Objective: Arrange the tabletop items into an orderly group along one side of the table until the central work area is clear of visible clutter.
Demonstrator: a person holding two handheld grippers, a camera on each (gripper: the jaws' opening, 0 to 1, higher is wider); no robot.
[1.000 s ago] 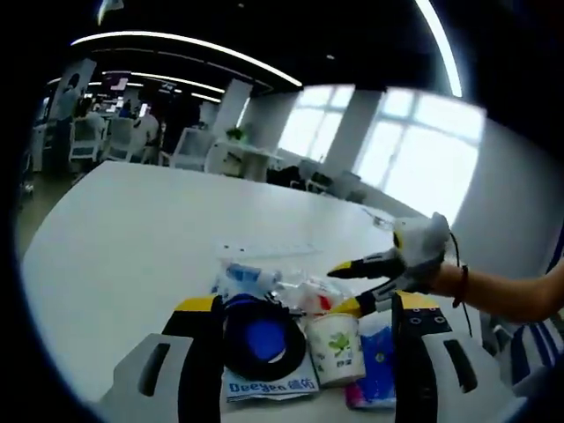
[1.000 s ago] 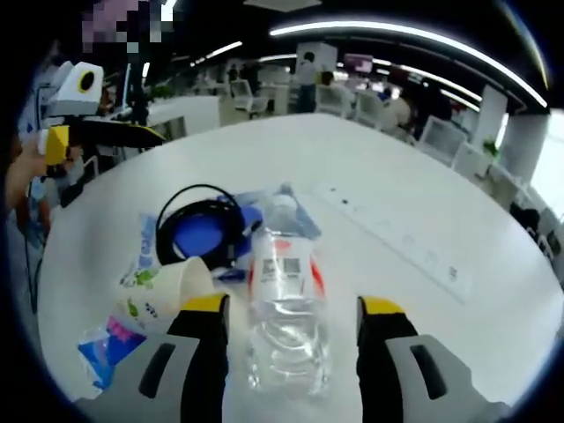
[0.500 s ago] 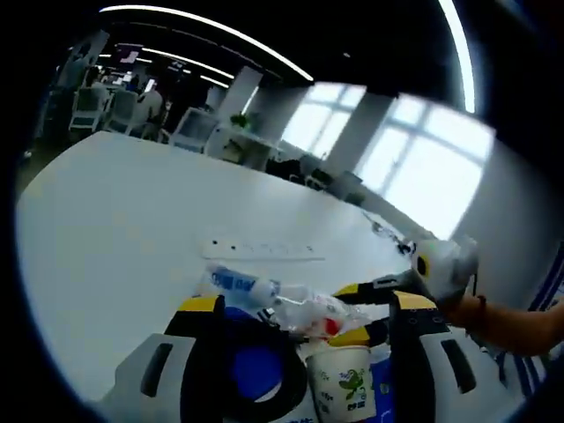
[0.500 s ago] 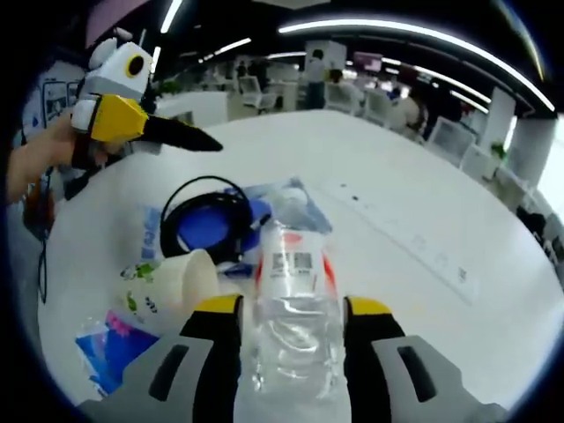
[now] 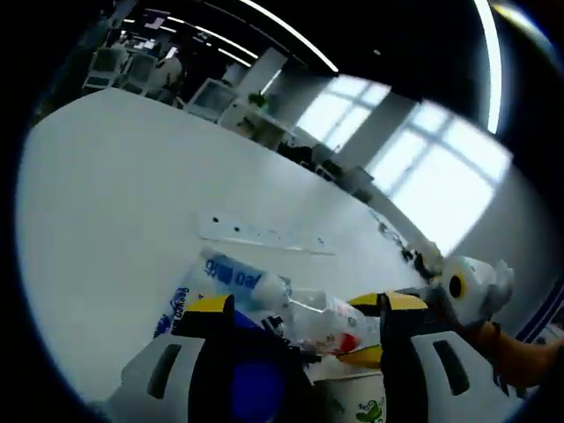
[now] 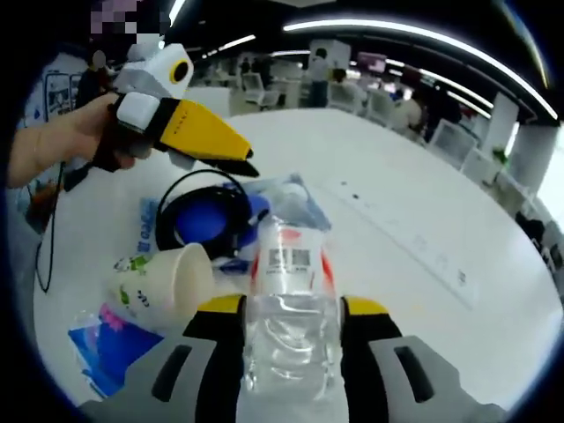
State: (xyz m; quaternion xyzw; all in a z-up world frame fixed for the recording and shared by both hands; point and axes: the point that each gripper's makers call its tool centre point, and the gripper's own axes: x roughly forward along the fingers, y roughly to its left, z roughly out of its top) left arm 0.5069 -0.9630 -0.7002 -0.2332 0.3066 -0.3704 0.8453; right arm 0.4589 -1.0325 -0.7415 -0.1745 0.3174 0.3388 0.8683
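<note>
A clear plastic bottle [image 6: 286,291] with a red label lies on the white table [image 6: 423,203], and my right gripper [image 6: 293,306] is shut on its sides. To its left sit a black cable coil [image 6: 204,220] around a blue disc, a tipped paper cup [image 6: 167,282], a blue packet [image 6: 101,339] and a white wipes pack [image 6: 145,231]. A hand holds my left gripper [image 6: 249,165] just above the coil, its jaws open. In the left gripper view, my left gripper [image 5: 304,304] hangs over the blue disc [image 5: 247,388], with the bottle [image 5: 330,322] and right gripper [image 5: 361,328] beyond.
A clear bag with a blue label [image 5: 236,278] lies behind the coil. A strip of sockets [image 6: 405,238] runs across the table [image 5: 106,194]. Chairs and desks [image 6: 388,106] stand beyond the far edge. A thin cable [image 6: 44,238] trails off at the left.
My right jaws have closed in on the bottle. The left gripper has come down and forward over the cable coil, close to the heap.
</note>
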